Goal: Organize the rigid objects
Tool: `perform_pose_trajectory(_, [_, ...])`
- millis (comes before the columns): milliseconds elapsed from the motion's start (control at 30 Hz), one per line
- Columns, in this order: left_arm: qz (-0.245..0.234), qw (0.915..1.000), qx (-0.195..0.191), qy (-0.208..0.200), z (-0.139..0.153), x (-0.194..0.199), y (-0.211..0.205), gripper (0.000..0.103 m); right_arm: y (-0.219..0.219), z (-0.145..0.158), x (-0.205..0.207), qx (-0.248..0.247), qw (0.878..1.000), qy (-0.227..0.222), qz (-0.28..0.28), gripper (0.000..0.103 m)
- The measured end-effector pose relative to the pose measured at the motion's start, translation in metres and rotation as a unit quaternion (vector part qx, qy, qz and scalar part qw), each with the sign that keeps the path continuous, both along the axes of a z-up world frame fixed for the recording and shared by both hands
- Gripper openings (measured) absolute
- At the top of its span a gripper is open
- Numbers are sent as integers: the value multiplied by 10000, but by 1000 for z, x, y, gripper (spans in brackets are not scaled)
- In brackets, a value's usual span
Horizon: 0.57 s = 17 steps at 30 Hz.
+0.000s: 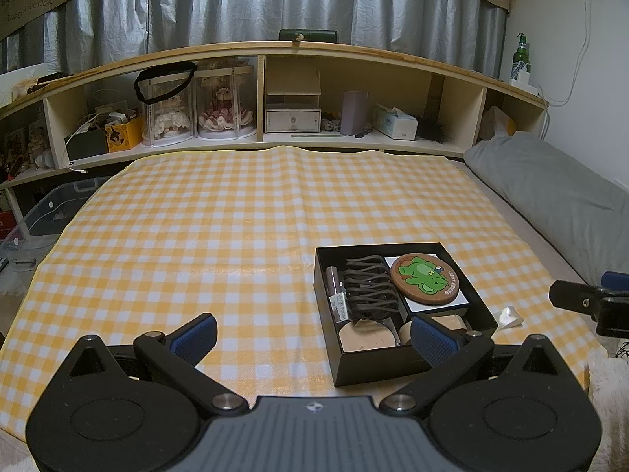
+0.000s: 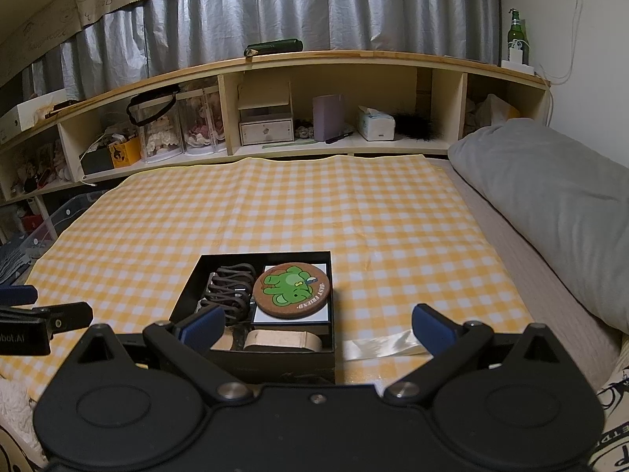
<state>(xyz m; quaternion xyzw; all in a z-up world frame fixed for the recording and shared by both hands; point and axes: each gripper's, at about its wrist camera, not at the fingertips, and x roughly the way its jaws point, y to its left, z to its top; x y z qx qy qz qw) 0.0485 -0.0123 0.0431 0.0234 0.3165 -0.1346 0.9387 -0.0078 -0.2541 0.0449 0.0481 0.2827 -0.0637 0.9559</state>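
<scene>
A black open box [image 1: 409, 365] [image 2: 271, 367] sits on the yellow checked cloth [image 1: 204, 236] [image 2: 393, 228]. It holds a round cork coaster with a green animal [image 1: 424, 279] [image 2: 291, 289] on a white card, a brown claw hair clip [image 1: 369, 289] [image 2: 232, 289], a slim tube [image 1: 338, 295] and round wooden pieces [image 1: 367, 336] [image 2: 281, 340]. My left gripper [image 1: 314, 338] is open and empty, low at the box's near left. My right gripper [image 2: 318, 328] is open and empty, just before the box's near edge.
A white ribbon scrap [image 2: 381, 344] [image 1: 509, 316] lies right of the box. A grey pillow [image 2: 550, 196] lies along the right. A cluttered wooden shelf [image 1: 275, 118] runs along the back. A clear plastic bin [image 1: 43, 212] stands at the left.
</scene>
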Motion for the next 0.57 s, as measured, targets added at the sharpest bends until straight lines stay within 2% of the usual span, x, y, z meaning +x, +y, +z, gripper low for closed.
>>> perform_pose_trajectory(567, [10,10000,1,15,-2,-1,4,103,0,1,0,8,10000,15,-14,103])
